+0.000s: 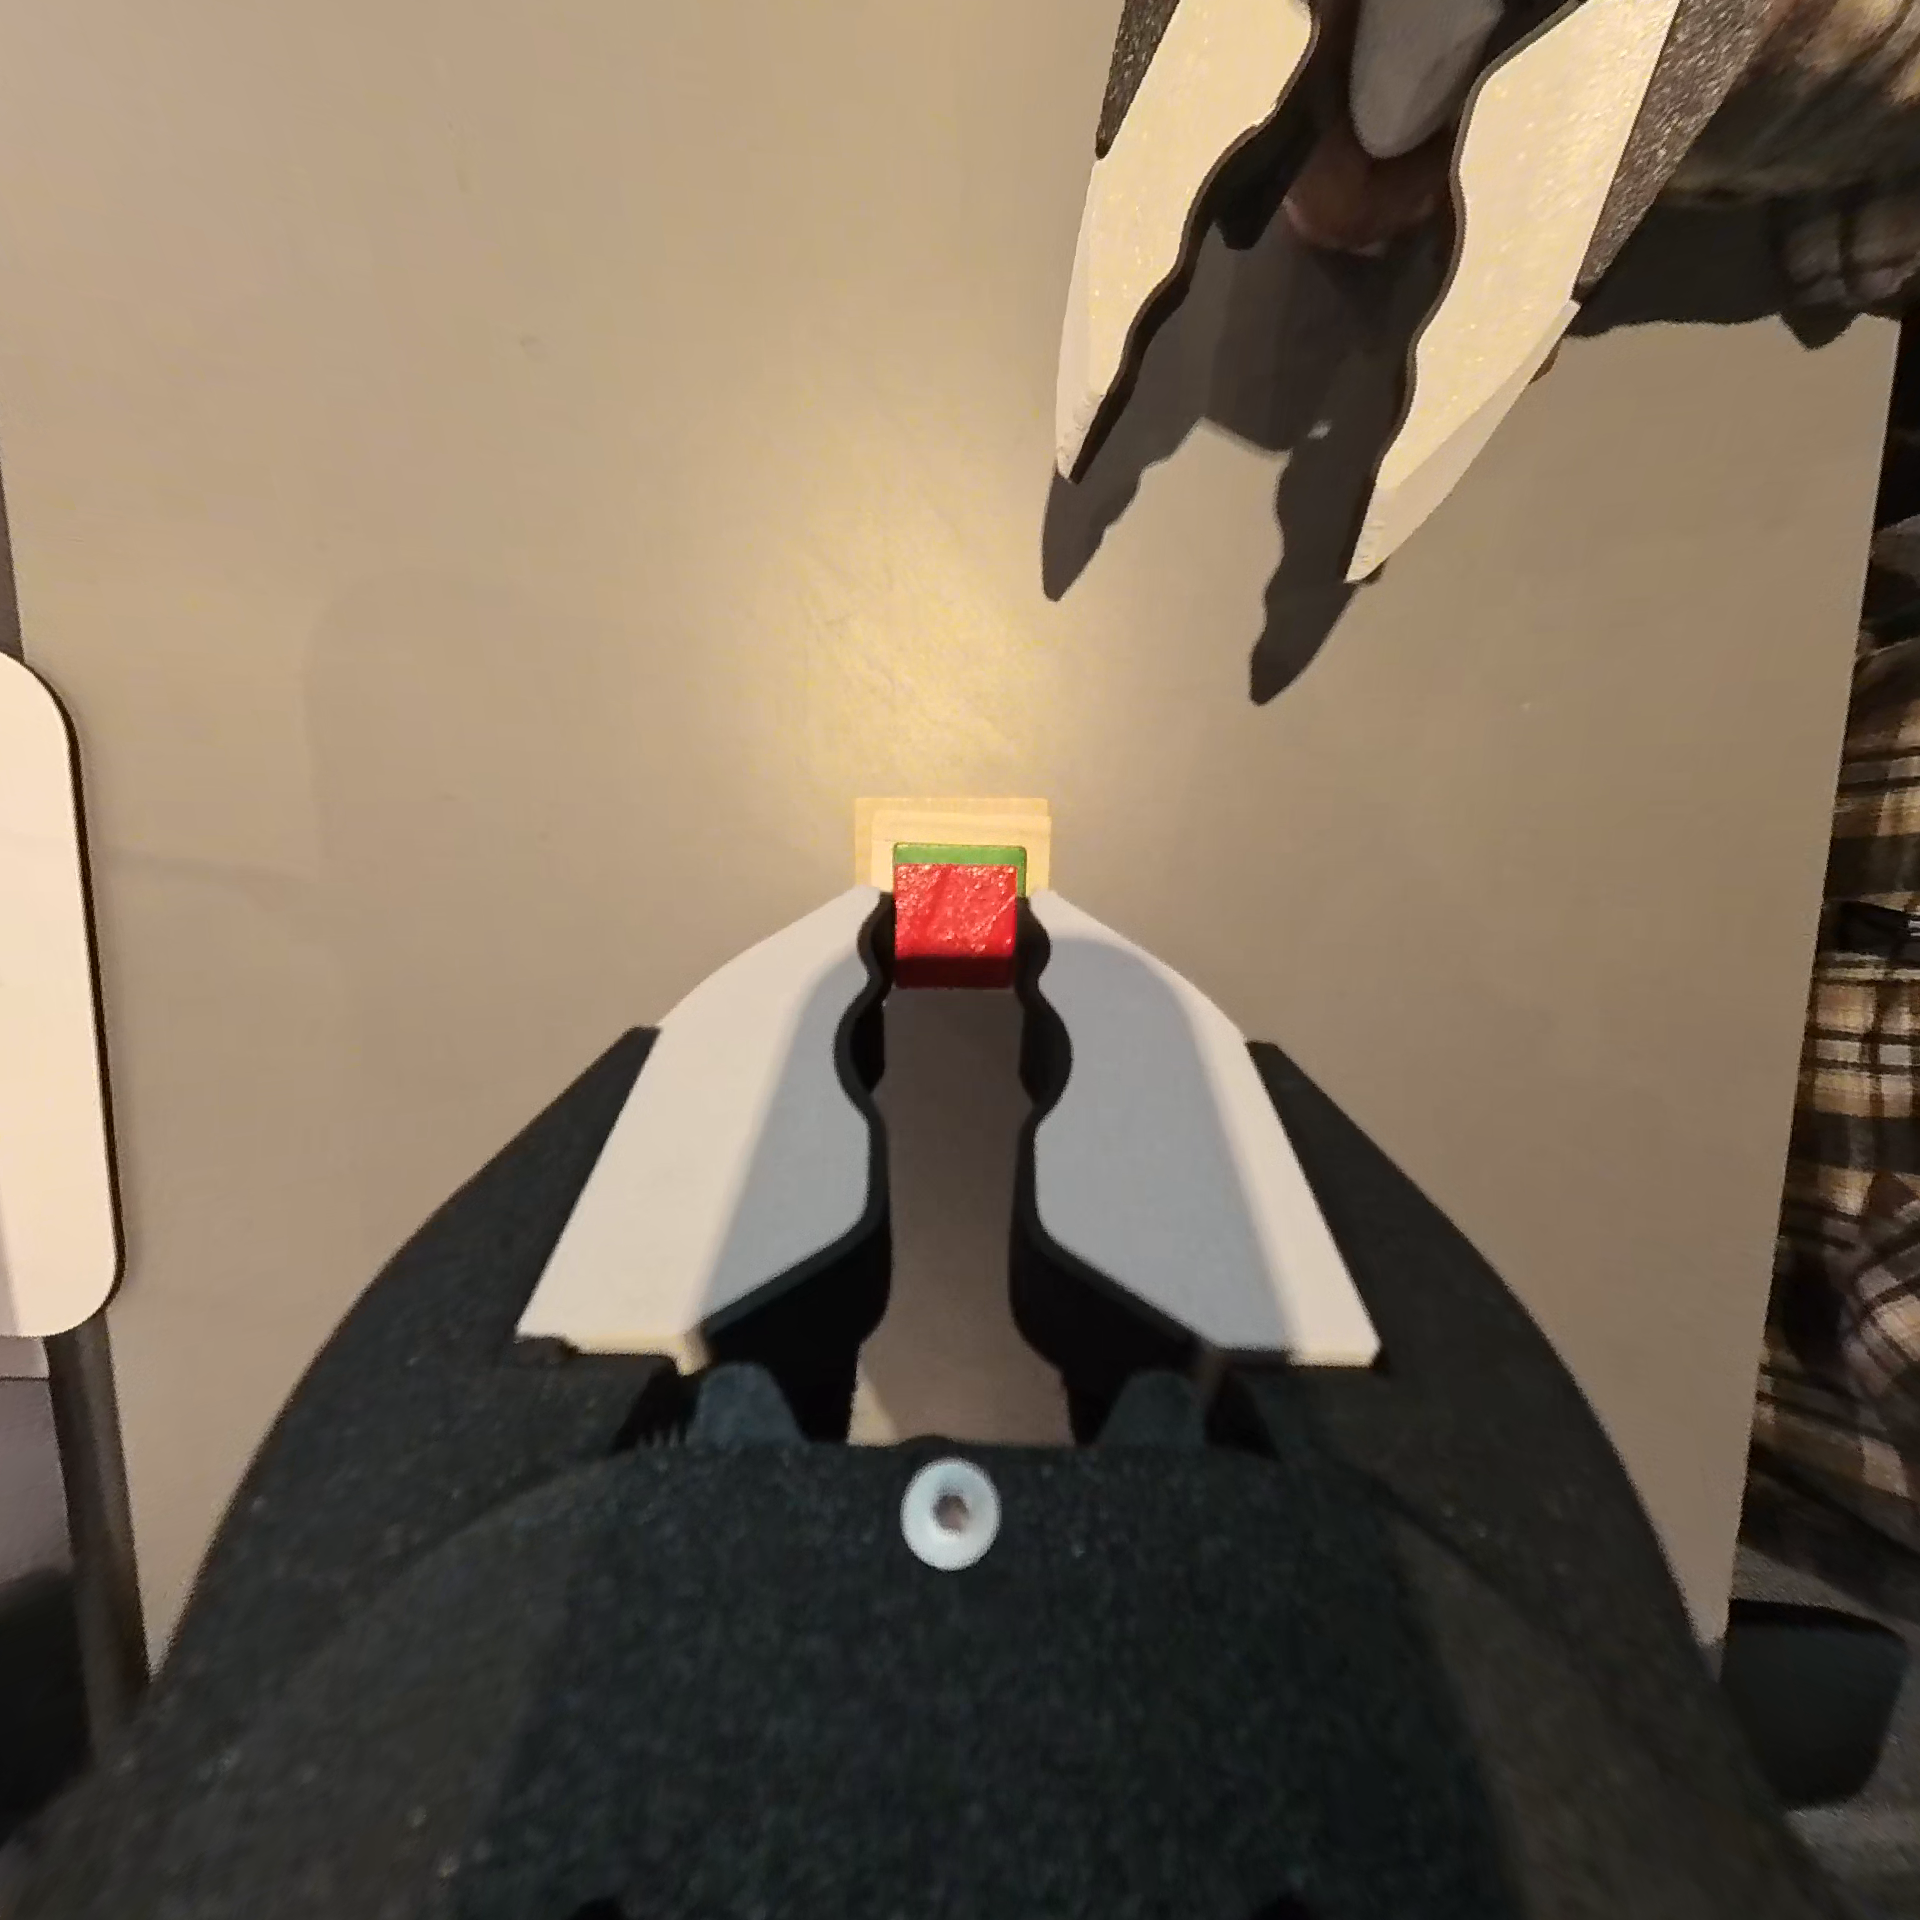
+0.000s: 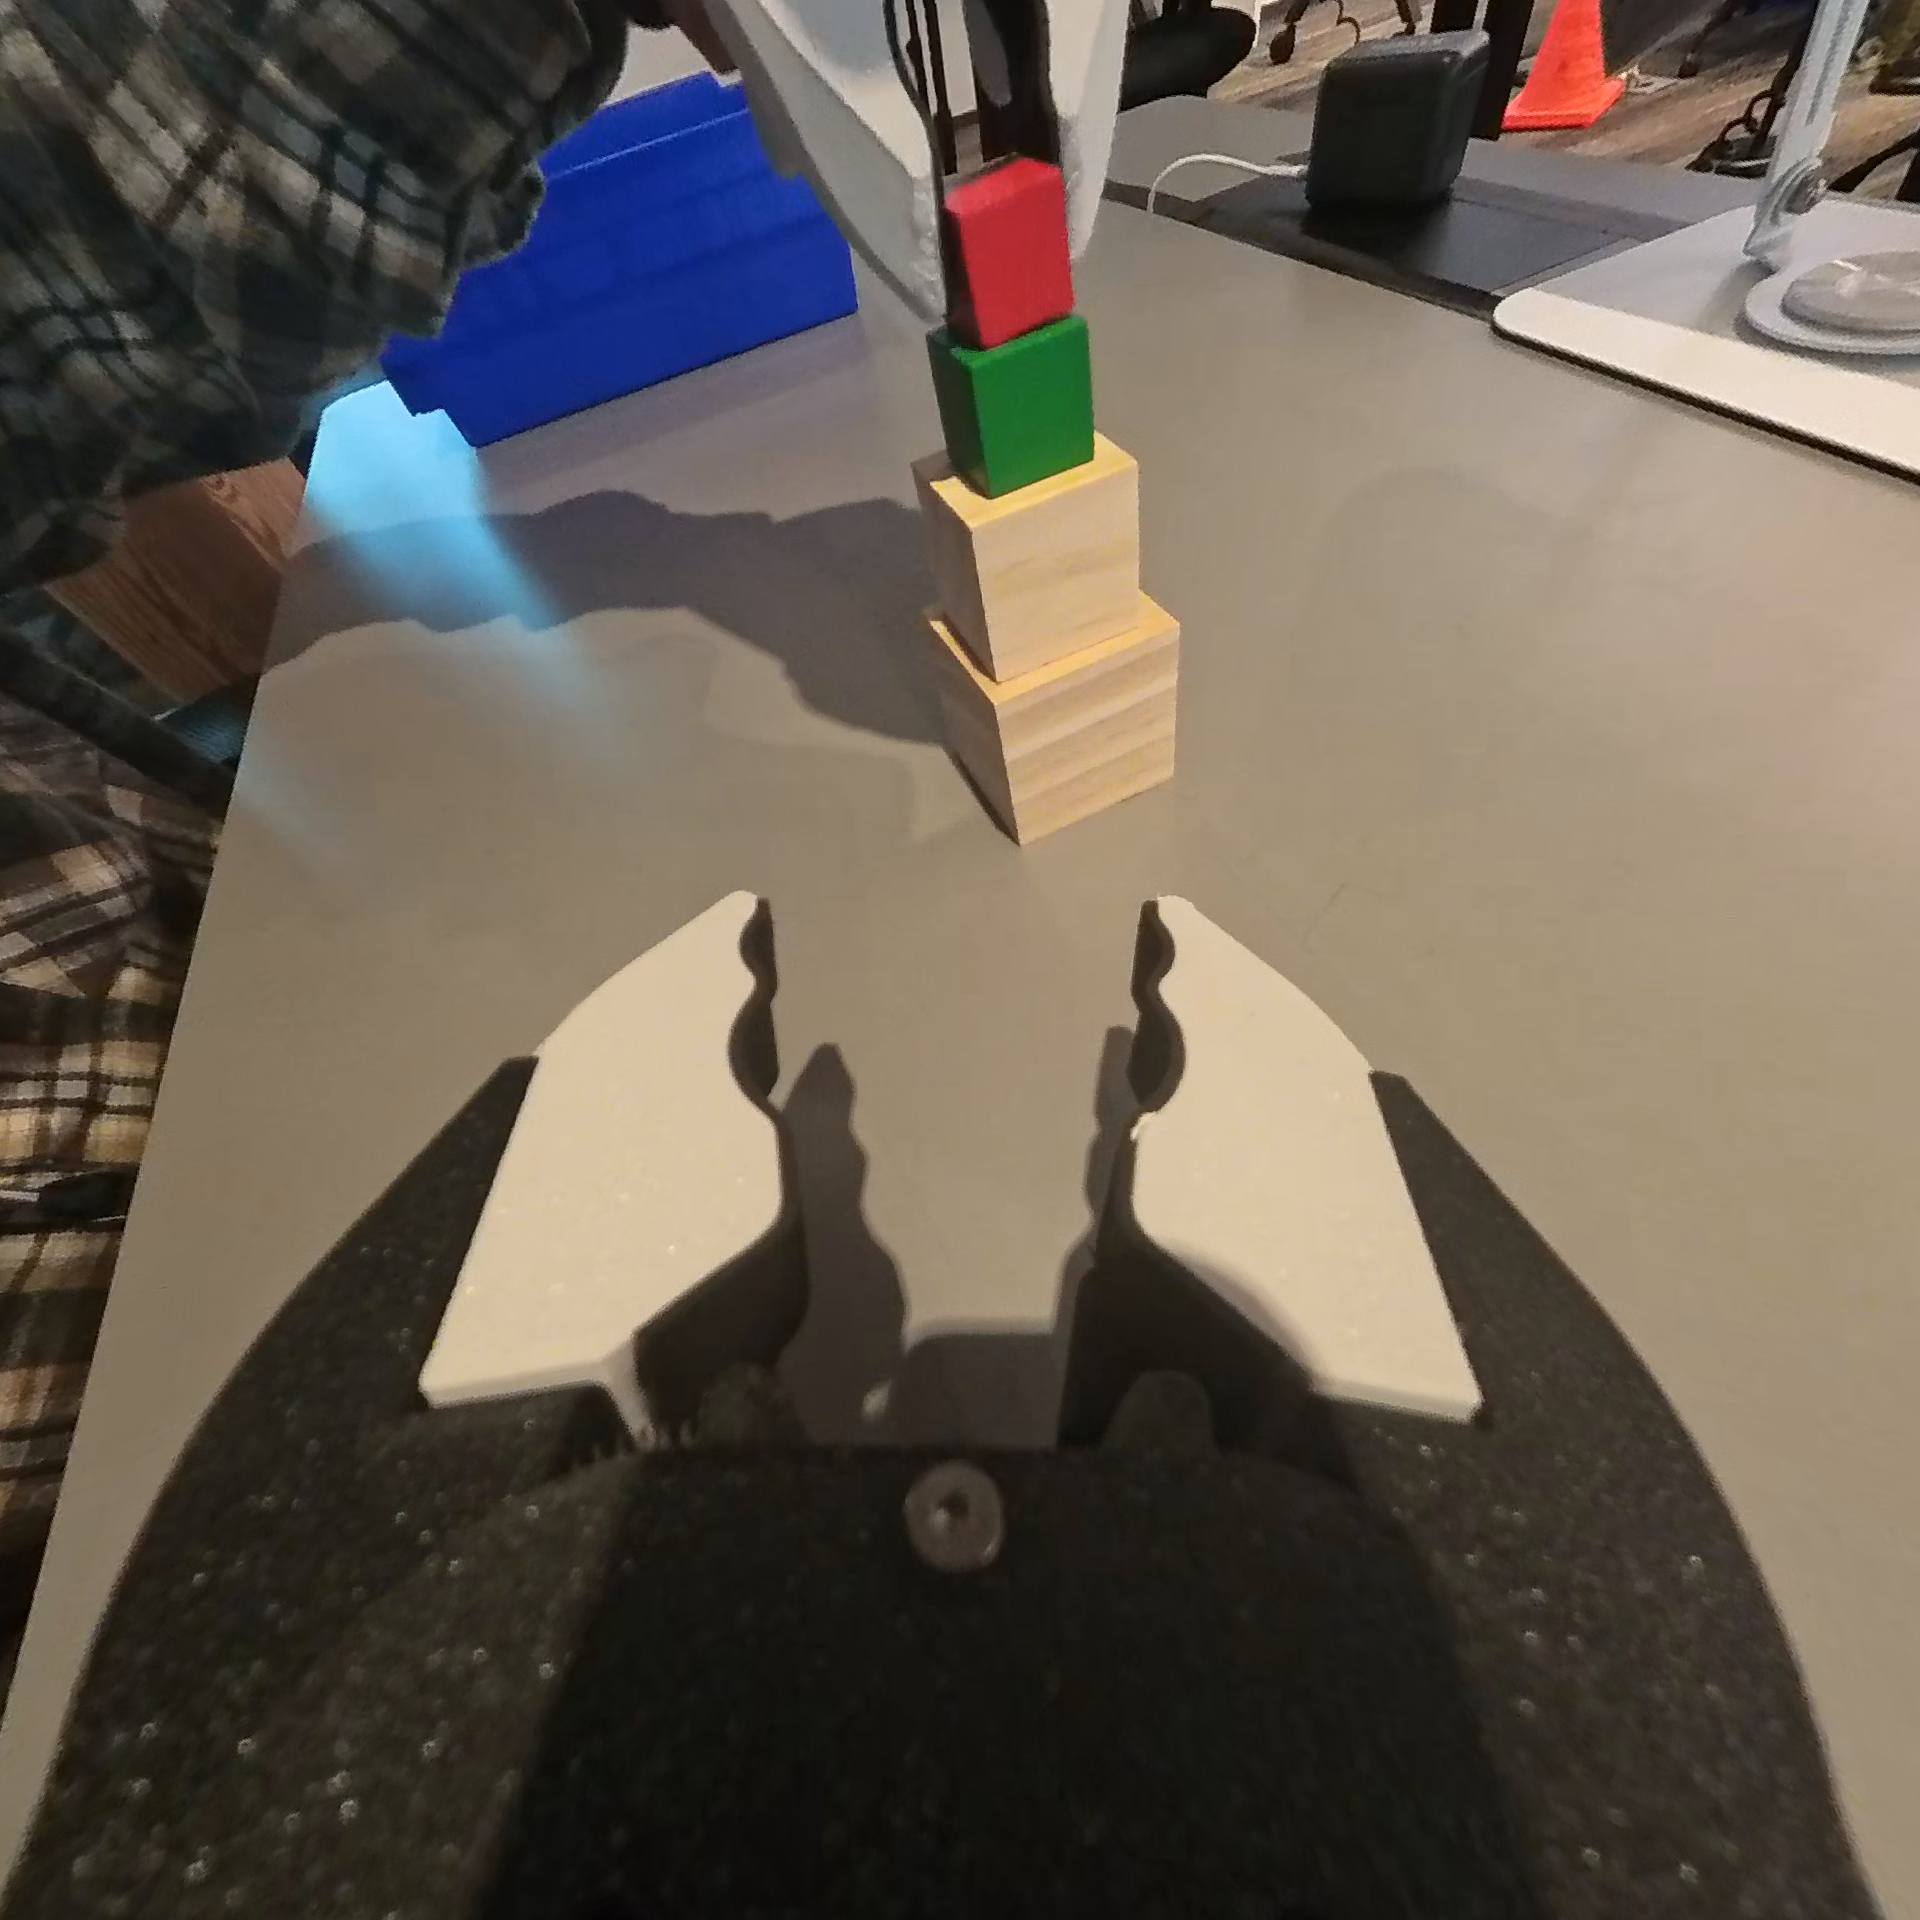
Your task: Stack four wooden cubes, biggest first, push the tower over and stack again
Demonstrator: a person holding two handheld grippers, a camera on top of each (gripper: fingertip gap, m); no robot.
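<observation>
my left gripper (image 1: 952,914) points straight down over the tower, its two white fingers (image 1: 758,1039) closed in on the red cube (image 1: 954,912), one fingertip against each side of it. the red cube sits on top of the green cube (image 2: 1013,405), slightly turned against it, and from above only a thin green strip shows past the red one's far edge. under the green cube comes a plain wooden cube (image 2: 1039,551), and under that the biggest wooden cube (image 2: 1070,717), standing on the table (image 2: 1455,831); all four are stacked, each a little off-square to the one below. my right gripper (image 2: 956,914) hangs low over the table on the near side of the tower, well apart from it, its fingers spread wide with nothing between them. the table is smooth and grey, with hard shadows of the grippers and the tower across it. beyond the tower lies a blue plastic bin (image 2: 644,270) near the table's far left edge. further back are a dark boxy device (image 2: 1392,114) with a white cable, an orange cone (image 2: 1564,73), and a white tray (image 2: 1662,343) on the right. a plaid sleeve (image 2: 208,229) fills the upper left corner.
</observation>
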